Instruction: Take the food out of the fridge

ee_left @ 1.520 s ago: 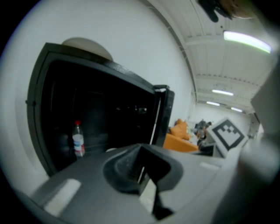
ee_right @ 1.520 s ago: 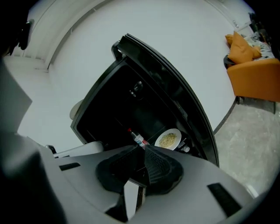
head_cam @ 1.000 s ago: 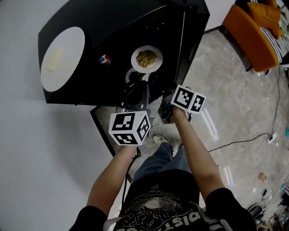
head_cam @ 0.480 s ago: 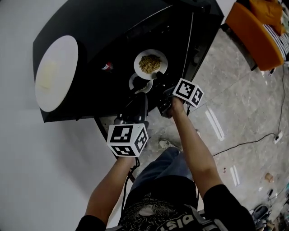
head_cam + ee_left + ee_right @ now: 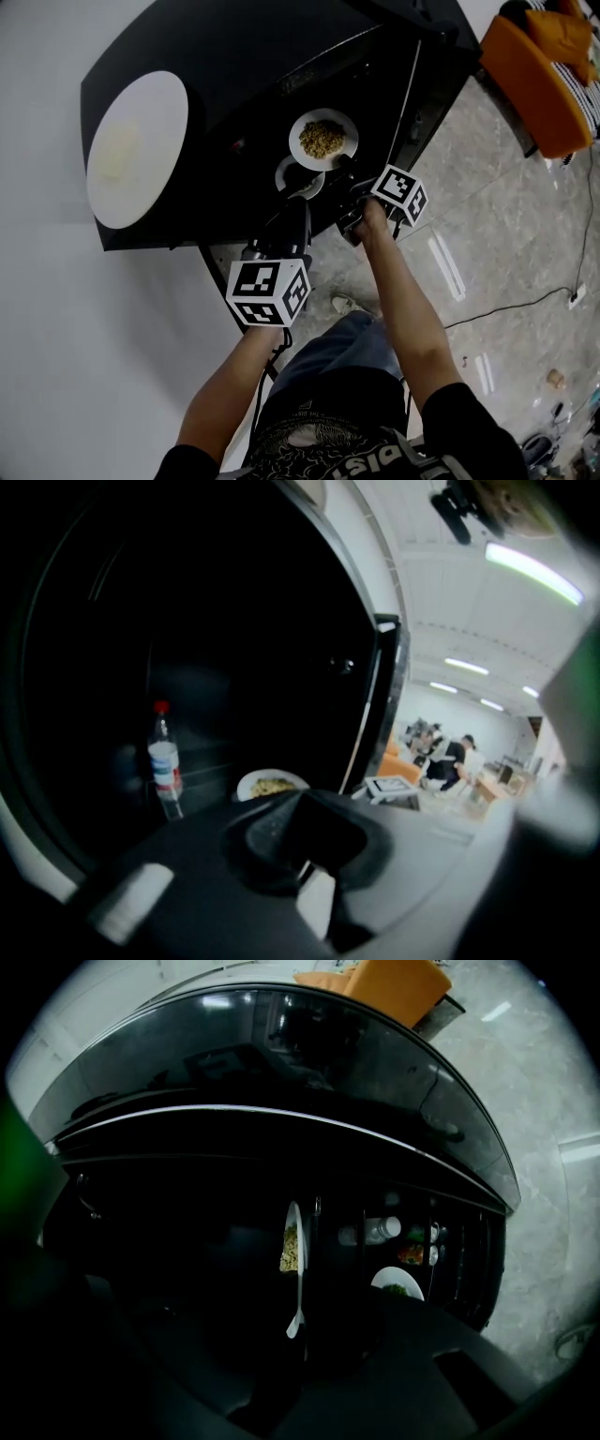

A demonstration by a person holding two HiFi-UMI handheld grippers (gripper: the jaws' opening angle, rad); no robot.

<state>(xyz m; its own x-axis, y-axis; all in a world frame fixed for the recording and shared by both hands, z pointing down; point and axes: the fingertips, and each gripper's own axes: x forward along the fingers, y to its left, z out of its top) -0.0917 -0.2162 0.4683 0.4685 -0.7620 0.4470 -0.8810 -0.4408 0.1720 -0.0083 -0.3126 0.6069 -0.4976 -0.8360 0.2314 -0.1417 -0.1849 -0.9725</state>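
Note:
A white plate of yellowish food [image 5: 323,139] sits on a shelf inside the open black fridge [image 5: 281,56]. My right gripper [image 5: 345,171] reaches in at the plate's near right rim. Its jaws have just been closing, and they are now shut on that rim. In the right gripper view the plate [image 5: 293,1241] shows edge-on, its rim running down into the dark jaws. A second white dish [image 5: 300,176] lies on a lower shelf. Just before it my left gripper [image 5: 287,217] hovers, jaws together, holding nothing. A red-capped bottle [image 5: 164,761] stands deep inside.
A big round white plate [image 5: 136,150] rests on top of the fridge. The open door [image 5: 412,94] stands at my right; its racks hold a bottle [image 5: 380,1232] and a plate of greens [image 5: 398,1283]. An orange chair [image 5: 534,75] stands beyond, and a cable [image 5: 506,305] crosses the floor.
My right gripper has moved in from outside the fridge to the plate's rim, rolled over and closed on it. The left gripper has edged slightly toward the lower shelf.

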